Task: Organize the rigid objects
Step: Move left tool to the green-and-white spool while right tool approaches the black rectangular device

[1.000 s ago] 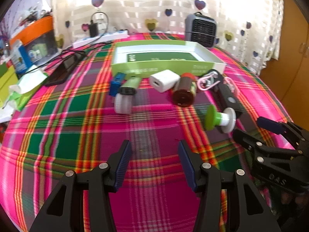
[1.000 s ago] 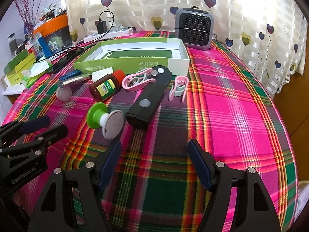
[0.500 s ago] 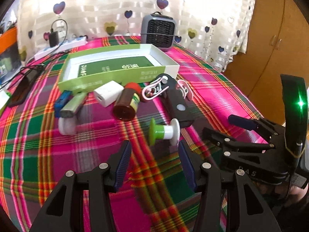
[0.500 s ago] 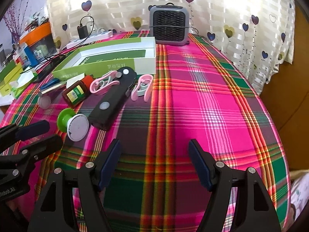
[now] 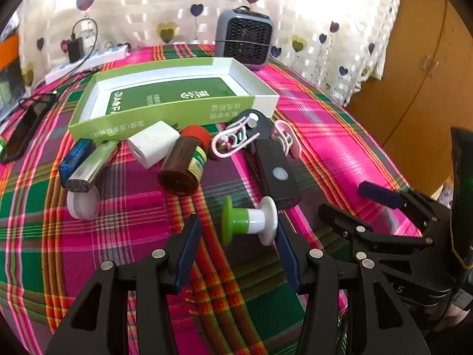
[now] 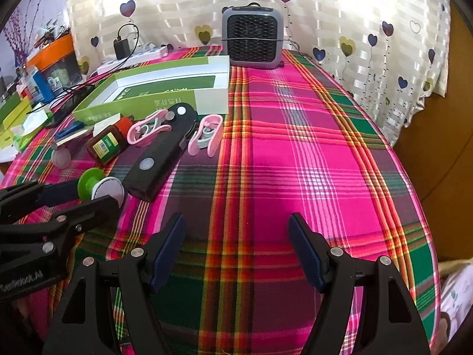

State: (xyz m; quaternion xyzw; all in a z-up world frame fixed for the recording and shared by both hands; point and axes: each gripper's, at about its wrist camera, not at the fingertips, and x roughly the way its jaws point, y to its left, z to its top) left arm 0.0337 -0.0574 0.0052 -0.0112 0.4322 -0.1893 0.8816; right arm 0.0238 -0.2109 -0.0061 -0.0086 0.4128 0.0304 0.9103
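Left gripper (image 5: pixel 236 236): jaws apart, gripping nothing; green-and-white knob (image 5: pixel 248 222) lies on its side between the fingertips, on the plaid tablecloth (image 5: pixel 133 222). Beyond the knob: black case (image 5: pixel 275 171), brown bottle (image 5: pixel 183 165), white adapter (image 5: pixel 153 143), green tray (image 5: pixel 165 109). Right gripper (image 6: pixel 236 245): jaws wide apart, empty, over bare cloth; knob lies to its left.

Print on green box (image 5: pixel 165 109) wall too small to read. White charger (image 5: pixel 153 143) covers part of its near wall. Brown bottle (image 6: pixel 107 145) label unreadable in right wrist view. White disc (image 5: pixel 82 204) partly under silver stick (image 5: pixel 91 165). Black case (image 5: pixel 272 162) far end hidden by pink clip (image 5: pixel 233 143). Phone (image 5: pixel 26 127) cut by left edge. Left gripper (image 6: pixel 85 195) hides part of green-white knob (image 6: pixel 99 188) in right wrist view. Far-left clutter blurred.
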